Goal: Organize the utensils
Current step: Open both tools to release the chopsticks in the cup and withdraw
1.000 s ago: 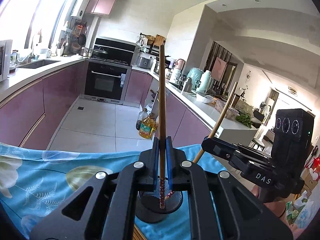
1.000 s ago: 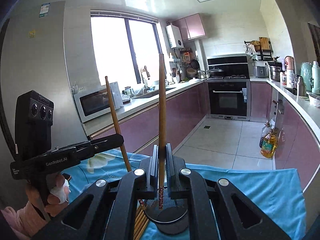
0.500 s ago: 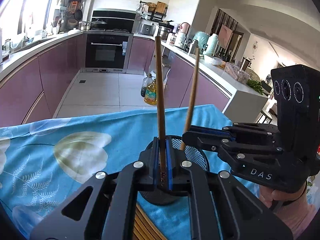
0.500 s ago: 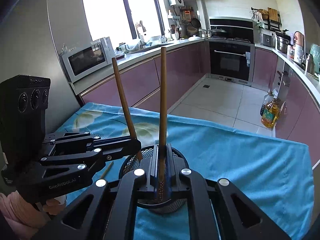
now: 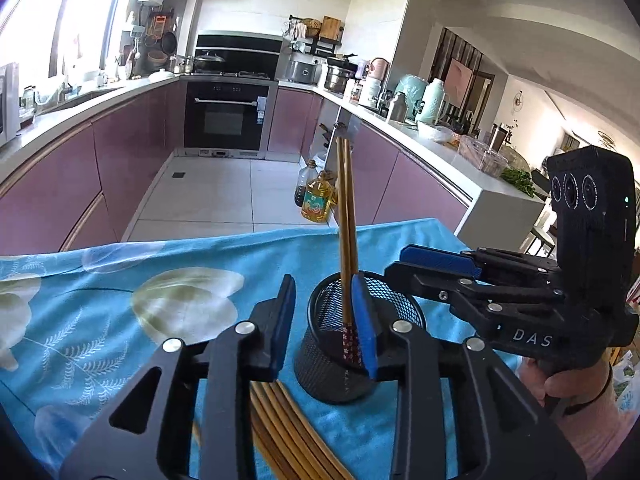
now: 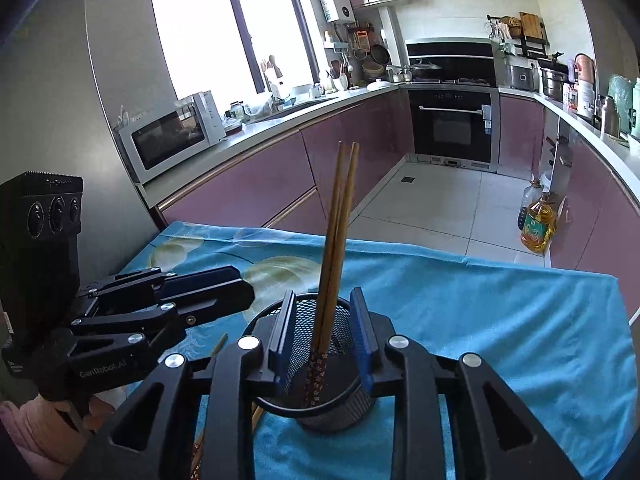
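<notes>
Two brown chopsticks point(image 5: 346, 220) with patterned ends stand leaning together in a black mesh cup point(image 5: 340, 364) on the blue flowered tablecloth point(image 5: 120, 280). My left gripper point(image 5: 323, 326) straddles the cup's rim, its jaws opening, and the chopsticks stand free between the blue pads. In the right wrist view the same chopsticks point(image 6: 336, 240) rise from the cup point(image 6: 332, 412) between the opening jaws of my right gripper point(image 6: 321, 340), and no pad presses on them. Each gripper shows in the other's view: right gripper point(image 5: 400, 264), left gripper point(image 6: 240, 290).
A pile of loose chopsticks point(image 5: 288, 432) lies on the cloth just left of the cup, with more chopsticks point(image 6: 219, 345) nearby. Beyond the table's far edge point(image 6: 480, 258) is the kitchen floor with oil bottles point(image 6: 538, 224). A microwave point(image 6: 168, 140) stands on the left counter.
Both grippers came down, each carrying one chopstick into the mesh cup. Their jaws then opened and let go, and the two chopsticks now lean together in the cup.
</notes>
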`<state>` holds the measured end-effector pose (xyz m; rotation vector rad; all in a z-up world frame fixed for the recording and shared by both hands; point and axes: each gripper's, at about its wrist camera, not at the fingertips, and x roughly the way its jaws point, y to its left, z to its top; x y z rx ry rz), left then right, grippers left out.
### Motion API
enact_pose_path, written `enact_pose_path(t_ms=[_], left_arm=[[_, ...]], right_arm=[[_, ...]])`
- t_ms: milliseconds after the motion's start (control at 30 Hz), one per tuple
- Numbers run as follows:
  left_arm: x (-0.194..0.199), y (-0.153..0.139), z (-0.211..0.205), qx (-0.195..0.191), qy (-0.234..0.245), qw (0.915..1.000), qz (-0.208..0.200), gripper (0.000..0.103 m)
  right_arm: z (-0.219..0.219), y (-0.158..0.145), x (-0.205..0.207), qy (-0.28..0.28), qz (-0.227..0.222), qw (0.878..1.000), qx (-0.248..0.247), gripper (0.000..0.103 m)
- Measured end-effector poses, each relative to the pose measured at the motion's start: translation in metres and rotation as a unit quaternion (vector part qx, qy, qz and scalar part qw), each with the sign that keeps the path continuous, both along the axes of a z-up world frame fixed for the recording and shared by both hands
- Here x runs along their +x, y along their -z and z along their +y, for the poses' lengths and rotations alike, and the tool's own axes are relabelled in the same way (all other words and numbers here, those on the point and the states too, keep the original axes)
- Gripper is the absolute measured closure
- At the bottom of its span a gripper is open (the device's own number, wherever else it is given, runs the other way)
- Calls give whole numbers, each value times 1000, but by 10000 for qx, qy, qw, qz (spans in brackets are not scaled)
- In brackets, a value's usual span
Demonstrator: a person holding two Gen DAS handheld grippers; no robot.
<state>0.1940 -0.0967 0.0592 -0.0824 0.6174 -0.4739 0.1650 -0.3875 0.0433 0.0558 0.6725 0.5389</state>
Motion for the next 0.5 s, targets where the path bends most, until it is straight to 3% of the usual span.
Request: enact_pose_path(t_ms=[200,500], left_arm=[[-44,-2,37,178,-380,9988,-270,54],[-83,58,84,639,-689,9949,377,51]], right_arm=[[3,-3,-36,-315,-197,9992,119,59],[33,47,-61,-707,461,9961,-272,57]])
